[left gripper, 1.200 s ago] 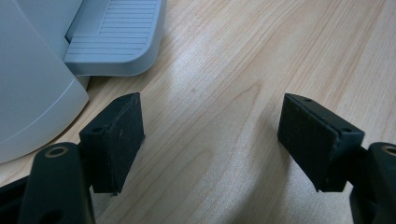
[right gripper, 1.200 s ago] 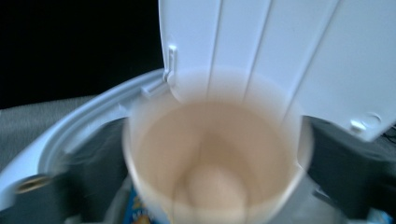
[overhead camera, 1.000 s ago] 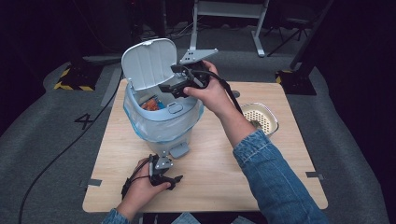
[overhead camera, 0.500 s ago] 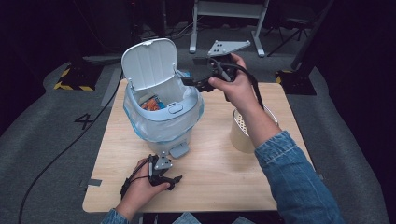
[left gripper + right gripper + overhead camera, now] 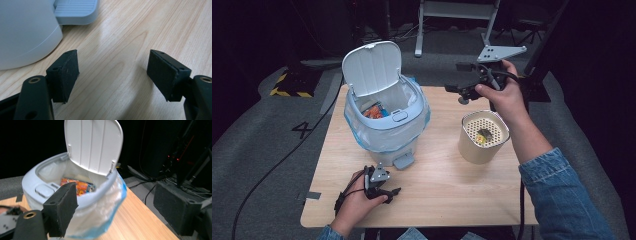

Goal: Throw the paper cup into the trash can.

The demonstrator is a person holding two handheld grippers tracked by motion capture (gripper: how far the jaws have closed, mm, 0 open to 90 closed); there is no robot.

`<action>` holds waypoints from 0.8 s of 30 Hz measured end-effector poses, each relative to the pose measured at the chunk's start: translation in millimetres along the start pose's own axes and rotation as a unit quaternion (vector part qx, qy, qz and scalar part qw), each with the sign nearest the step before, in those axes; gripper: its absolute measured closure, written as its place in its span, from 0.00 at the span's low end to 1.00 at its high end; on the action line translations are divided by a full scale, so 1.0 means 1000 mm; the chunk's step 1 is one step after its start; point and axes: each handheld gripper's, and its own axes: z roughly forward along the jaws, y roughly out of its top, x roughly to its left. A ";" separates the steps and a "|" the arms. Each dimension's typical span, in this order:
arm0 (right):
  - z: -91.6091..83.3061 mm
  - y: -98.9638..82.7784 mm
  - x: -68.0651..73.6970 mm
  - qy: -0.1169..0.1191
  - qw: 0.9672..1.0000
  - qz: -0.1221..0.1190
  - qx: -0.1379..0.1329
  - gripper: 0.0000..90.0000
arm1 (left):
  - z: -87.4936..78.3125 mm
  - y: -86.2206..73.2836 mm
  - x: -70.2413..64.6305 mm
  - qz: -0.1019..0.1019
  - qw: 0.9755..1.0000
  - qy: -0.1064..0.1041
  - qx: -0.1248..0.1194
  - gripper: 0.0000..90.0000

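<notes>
While the lid of the pedal bin [image 5: 384, 117] stands open, the right gripper [image 5: 462, 90] is held in the air between bin and beige cup [image 5: 481, 137], its jaws apart, just closing somewhat, with nothing between them. The left gripper [image 5: 384, 190] rests on the table [image 5: 447, 190] near the pedal [image 5: 403, 161], jaws wide and empty. The bin stands at the table's left-centre. It is judged light, rigid plastic with a soft, slippery liner; take hold at the firm rim or lid edge, not the liner.
</notes>
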 end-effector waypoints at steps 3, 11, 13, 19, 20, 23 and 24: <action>-0.009 -0.004 -0.003 0.003 1.000 0.004 0.002 0.22 | -0.001 -0.001 0.002 -0.002 1.000 -0.001 -0.002 0.28; -0.049 -0.020 -0.009 -0.005 1.000 0.010 0.007 0.24 | 0.000 -0.001 0.002 -0.006 1.000 0.000 -0.001 0.27; -0.062 -0.029 -0.009 -0.009 1.000 0.026 0.011 0.25 | 0.000 -0.001 0.002 -0.006 1.000 0.000 -0.001 0.27; -0.089 -0.049 -0.011 -0.026 0.999 0.030 0.015 0.25 | 0.000 -0.001 0.002 -0.007 1.000 0.002 -0.002 0.27; -0.093 -0.053 -0.012 -0.029 0.999 0.033 0.017 0.24 | 0.000 -0.001 0.002 -0.007 1.000 0.003 -0.002 0.26; -0.105 -0.065 -0.014 -0.022 0.999 0.045 0.014 0.24 | 0.000 -0.001 0.002 -0.008 1.000 0.003 -0.002 0.26; -0.111 -0.071 -0.014 -0.021 0.998 0.054 0.012 0.25 | 0.000 -0.001 0.002 -0.008 1.000 0.003 -0.002 0.27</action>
